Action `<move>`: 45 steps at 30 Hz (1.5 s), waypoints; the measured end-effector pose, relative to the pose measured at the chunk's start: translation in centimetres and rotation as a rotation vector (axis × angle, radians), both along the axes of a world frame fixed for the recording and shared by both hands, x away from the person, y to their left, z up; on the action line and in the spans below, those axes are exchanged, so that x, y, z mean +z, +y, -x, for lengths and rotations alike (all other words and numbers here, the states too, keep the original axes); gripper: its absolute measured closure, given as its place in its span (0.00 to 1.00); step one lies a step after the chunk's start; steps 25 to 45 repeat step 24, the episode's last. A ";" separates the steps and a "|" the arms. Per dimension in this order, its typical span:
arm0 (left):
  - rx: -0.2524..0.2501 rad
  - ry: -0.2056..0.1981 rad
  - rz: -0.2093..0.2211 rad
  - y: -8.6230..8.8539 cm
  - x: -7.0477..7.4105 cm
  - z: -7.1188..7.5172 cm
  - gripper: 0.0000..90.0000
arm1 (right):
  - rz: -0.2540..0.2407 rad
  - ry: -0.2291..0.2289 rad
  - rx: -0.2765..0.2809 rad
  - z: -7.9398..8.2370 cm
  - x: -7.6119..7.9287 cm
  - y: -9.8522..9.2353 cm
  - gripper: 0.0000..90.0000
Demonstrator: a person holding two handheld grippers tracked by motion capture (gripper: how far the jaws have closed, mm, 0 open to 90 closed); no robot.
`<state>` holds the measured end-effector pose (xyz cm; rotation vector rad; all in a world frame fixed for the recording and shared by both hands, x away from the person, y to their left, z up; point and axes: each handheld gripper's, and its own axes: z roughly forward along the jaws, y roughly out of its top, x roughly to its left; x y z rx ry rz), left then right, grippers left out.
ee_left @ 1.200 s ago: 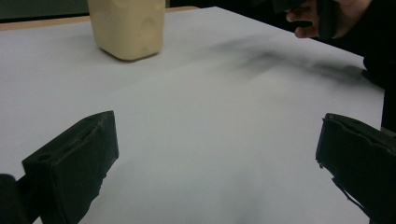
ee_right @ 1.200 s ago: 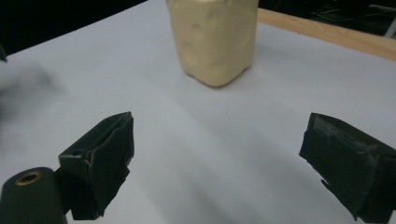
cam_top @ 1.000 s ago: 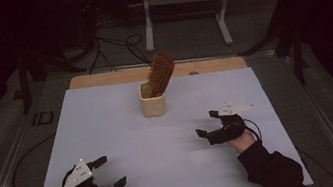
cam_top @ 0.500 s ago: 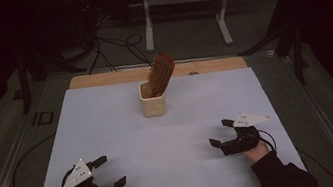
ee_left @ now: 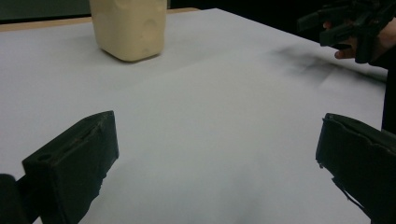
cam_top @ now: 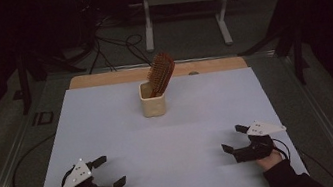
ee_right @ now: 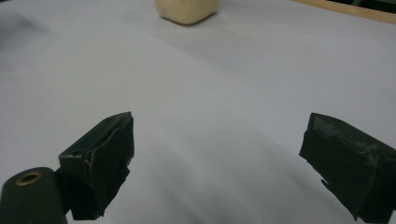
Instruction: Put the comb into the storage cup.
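Both grippers — left (cam_top: 108,172), right (cam_top: 234,138) — gape, well short of hairbrush cup (cam_top: 153,103).

Setting: dim lab or recording studio. Evidence: white-covered tabletop (cam_top: 171,133) on a wooden board; black cables (cam_top: 110,41) strewn over grey floor; metal stand legs (cam_top: 184,7) behind; dark surroundings, rails flanking the tabletop.

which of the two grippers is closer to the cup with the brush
The right gripper: it lies farther up the white sheet, nearer the cream cup holding the hairbrush. The left gripper sits lower, by the front edge.
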<state>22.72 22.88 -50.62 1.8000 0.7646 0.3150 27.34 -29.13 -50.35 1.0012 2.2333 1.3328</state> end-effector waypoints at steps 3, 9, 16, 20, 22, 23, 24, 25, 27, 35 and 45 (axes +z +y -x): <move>0.001 -0.001 -0.002 0.0 0.0 0.0 0.00 | 0.025 0.001 -0.017 0.5 -0.3 -0.5 0.10; 0.001 -0.005 0.004 0.0 0.0 0.0 0.00 | 0.050 -0.015 -0.033 1.4 -0.1 -1.0 0.10; 0.001 -0.007 0.001 0.0 0.0 0.0 0.00 | 0.077 -0.014 -0.035 1.5 -0.3 -1.1 0.10; 0.001 -0.011 0.000 0.0 0.0 0.0 0.00 | 0.097 -0.015 -0.023 1.2 -0.6 -0.6 0.10; 0.004 -0.011 -0.003 0.0 0.0 0.1 0.00 | 0.102 -0.024 -0.022 1.2 -0.6 -0.5 0.10; 0.004 -0.009 -0.003 0.0 0.0 0.1 0.00 | 0.102 -0.028 -0.023 1.2 -0.6 -0.5 0.10; 0.004 -0.009 -0.004 0.0 0.0 0.1 0.00 | 0.097 -0.030 -0.024 1.2 -0.5 -0.6 0.10; 0.004 -0.009 -0.004 0.0 0.0 0.1 0.00 | 0.097 -0.030 -0.024 1.2 -0.5 -0.6 0.10; 0.004 -0.009 -0.004 0.0 0.0 0.1 0.00 | 0.097 -0.030 -0.024 1.2 -0.5 -0.6 0.10; 0.004 -0.009 -0.004 0.0 0.0 0.1 0.00 | 0.097 -0.030 -0.024 1.2 -0.5 -0.6 0.10; 0.004 -0.009 -0.004 0.0 0.0 0.1 0.00 | 0.097 -0.030 -0.024 1.2 -0.5 -0.6 0.10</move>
